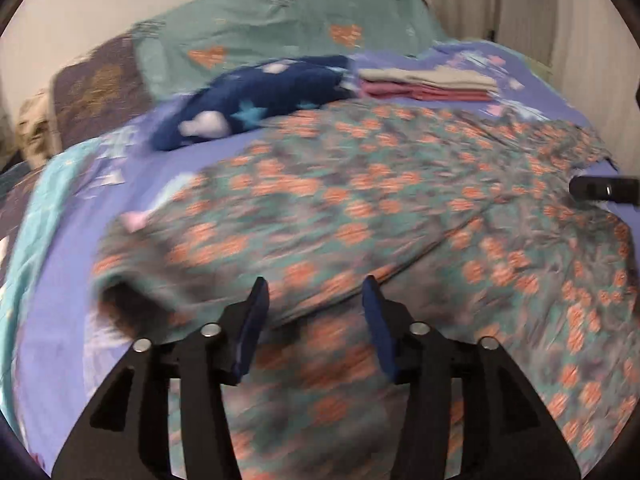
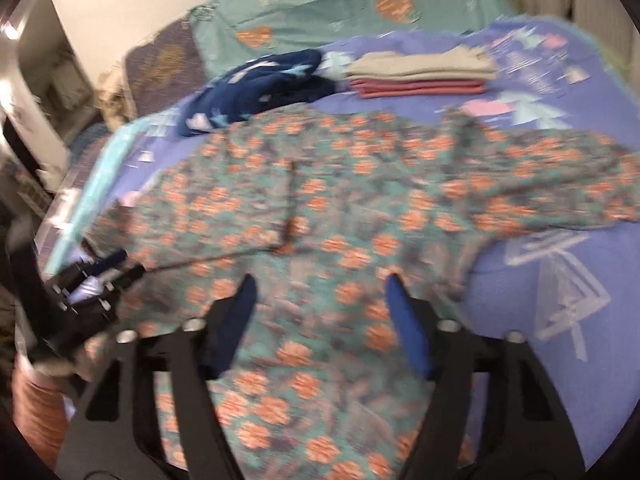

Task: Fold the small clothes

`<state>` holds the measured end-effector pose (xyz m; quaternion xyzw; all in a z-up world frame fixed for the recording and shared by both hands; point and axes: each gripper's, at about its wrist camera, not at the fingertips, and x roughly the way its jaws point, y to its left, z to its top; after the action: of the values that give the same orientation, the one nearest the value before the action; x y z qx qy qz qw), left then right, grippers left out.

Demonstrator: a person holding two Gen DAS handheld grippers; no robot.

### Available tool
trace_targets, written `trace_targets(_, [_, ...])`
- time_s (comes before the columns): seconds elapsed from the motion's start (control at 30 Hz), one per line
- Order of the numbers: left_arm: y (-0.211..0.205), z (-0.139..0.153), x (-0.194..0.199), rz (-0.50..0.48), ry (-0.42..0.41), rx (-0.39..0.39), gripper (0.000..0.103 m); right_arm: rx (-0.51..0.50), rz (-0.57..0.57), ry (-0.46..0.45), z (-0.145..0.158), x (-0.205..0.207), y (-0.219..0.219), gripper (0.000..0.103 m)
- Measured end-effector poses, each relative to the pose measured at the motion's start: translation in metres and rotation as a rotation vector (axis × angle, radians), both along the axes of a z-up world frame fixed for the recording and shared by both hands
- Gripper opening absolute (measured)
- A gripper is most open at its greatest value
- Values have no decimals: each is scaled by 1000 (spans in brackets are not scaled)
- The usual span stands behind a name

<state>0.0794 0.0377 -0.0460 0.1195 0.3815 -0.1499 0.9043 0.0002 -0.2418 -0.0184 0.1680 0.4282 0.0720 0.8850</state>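
A teal garment with orange flowers point(image 1: 360, 208) lies spread on the bed, one part folded over with a diagonal crease; it also shows in the right wrist view point(image 2: 340, 208). My left gripper point(image 1: 316, 288) is open and empty just above its near edge. My right gripper point(image 2: 320, 284) is open and empty over the garment's near part. The left gripper also shows at the left edge of the right wrist view point(image 2: 104, 272). The right gripper's tip shows at the right edge of the left wrist view point(image 1: 600, 190). Both frames are motion-blurred.
A purple bedsheet point(image 2: 560, 280) covers the bed. A stack of folded beige and pink clothes point(image 1: 428, 84) lies at the far side, also in the right wrist view point(image 2: 420, 74). A dark blue star-print garment point(image 1: 248, 100) lies crumpled beside it. Teal pillows point(image 1: 280, 20) lean at the headboard.
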Motion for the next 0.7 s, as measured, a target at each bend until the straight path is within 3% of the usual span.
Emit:
trace_targets(0.13, [39, 7, -11, 135, -46, 22, 63, 79, 72, 42, -4, 37, 12, 57])
trace_targets(0.23, [63, 1, -5, 227, -47, 85, 63, 103, 95, 87, -13, 61, 21, 60])
trace_targets(0.37, [85, -8, 11, 302, -18, 61, 63, 133, 99, 167, -38, 96, 33, 64])
trace_targets(0.43, [93, -13, 24, 355, -6, 60, 63, 79, 106, 128, -37, 103, 46, 39])
trace_targets(0.47, [97, -15, 30, 383, -2, 68, 63, 62, 131, 115, -35, 104, 50, 5])
trace_targets(0.53, [100, -17, 34, 407, 5, 73, 63, 83, 150, 98, -27, 105, 53, 5])
trace_targets(0.63, [101, -15, 29, 419, -11, 92, 64, 92, 107, -41, 10, 88, 35, 5])
trace_targets(0.7, [102, -15, 24, 416, -14, 110, 64, 24, 40, -101, 28, 71, 17, 5])
